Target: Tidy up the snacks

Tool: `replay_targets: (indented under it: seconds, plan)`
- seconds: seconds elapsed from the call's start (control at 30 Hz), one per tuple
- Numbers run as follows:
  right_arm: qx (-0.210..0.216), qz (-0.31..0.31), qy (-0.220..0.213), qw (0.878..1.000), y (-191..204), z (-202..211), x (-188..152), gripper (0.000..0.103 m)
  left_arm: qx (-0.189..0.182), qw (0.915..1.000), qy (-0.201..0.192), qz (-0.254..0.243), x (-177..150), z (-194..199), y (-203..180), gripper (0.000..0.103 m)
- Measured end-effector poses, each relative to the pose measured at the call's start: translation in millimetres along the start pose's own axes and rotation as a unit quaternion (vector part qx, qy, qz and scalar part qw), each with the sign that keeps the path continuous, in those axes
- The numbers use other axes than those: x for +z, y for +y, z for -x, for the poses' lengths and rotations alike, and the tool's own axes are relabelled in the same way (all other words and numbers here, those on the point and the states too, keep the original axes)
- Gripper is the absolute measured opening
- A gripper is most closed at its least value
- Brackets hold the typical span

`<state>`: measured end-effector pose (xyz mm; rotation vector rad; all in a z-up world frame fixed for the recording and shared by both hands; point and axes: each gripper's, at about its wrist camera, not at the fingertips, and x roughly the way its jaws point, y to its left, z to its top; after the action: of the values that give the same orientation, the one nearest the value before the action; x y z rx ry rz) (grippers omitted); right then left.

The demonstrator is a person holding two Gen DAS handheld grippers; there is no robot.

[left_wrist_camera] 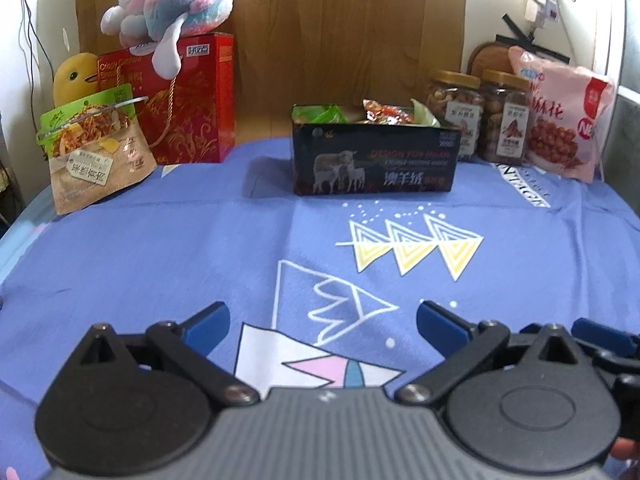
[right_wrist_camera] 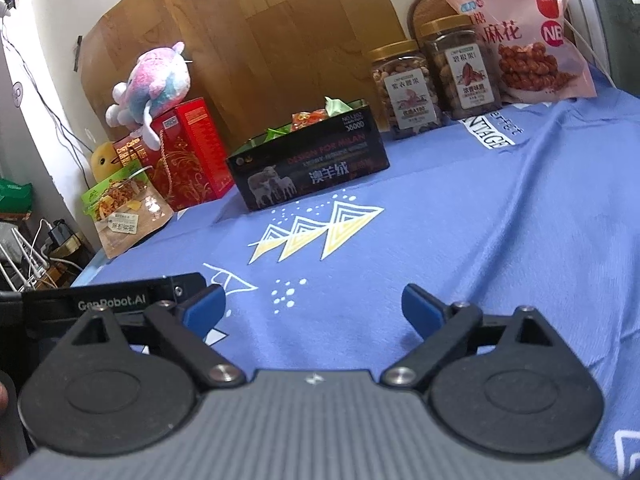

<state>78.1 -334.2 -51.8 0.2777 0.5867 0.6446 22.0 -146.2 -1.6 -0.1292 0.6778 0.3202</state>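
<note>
1. Both tongs hung spread and held nothing: the left gripper (left_wrist_camera: 323,322) and the right gripper (right_wrist_camera: 313,312) hovered side by side low over the blue cloth (left_wrist_camera: 160,260).
2. Straight ahead of the left gripper, well apart, sat the dark box (left_wrist_camera: 374,158), its long axis crosswise to the fingers; the left looked the squarer approach, though neither was clearly nearer.
3. Loose snack packets (left_wrist_camera: 384,114) already lay inside the box.
4. Farther back stood two nut jars (right_wrist_camera: 436,80) and a pink bag (right_wrist_camera: 528,36) on the right, and a noodle pouch (left_wrist_camera: 94,148) on the left.
5. Only the right wrist view showed the box's end face and the left tool's body.
</note>
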Motion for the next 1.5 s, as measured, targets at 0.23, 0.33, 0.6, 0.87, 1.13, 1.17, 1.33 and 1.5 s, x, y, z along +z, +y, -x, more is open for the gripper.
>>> replay_targets:
  seconds: [0.23, 0.33, 0.6, 0.87, 1.13, 1.17, 1.33, 1.5]
  plan:
    - [-0.002, -0.013, -0.002, 1.0, -5, -4, 0, 0.099, 0.024, 0.9997, 0.001, -0.01, 2, -8, -1, 0.103]
    - [-0.002, -0.016, -0.004, 1.0, -6, -4, -1, 0.1, 0.028, 0.9995, 0.004, -0.015, 2, -11, -3, 0.103]
    - [-0.004, -0.005, -0.019, 1.0, -5, 0, 0, 0.103, 0.035, 0.9992, -0.004, -0.02, 4, -11, -7, 0.103]
    - [-0.012, -0.01, -0.03, 0.999, -6, 3, -1, 0.103, 0.063, 0.9976, -0.014, -0.026, 7, -11, -5, 0.103]
    - [-0.019, -0.008, -0.044, 0.999, -4, 7, 1, 0.103, 0.07, 0.9973, -0.019, -0.009, 8, -9, 3, 0.103]
    - [-0.02, -0.007, -0.045, 0.999, -4, 8, 1, 0.103, 0.071, 0.9973, -0.018, -0.008, 9, -10, 4, 0.103]
    - [-0.02, -0.006, -0.045, 0.999, -4, 7, 2, 0.103, 0.073, 0.9973, -0.011, -0.002, 8, -12, 8, 0.103]
    - [-0.021, -0.006, -0.038, 0.999, -4, 4, 2, 0.103, 0.077, 0.997, -0.004, 0.003, 7, -16, 13, 0.103]
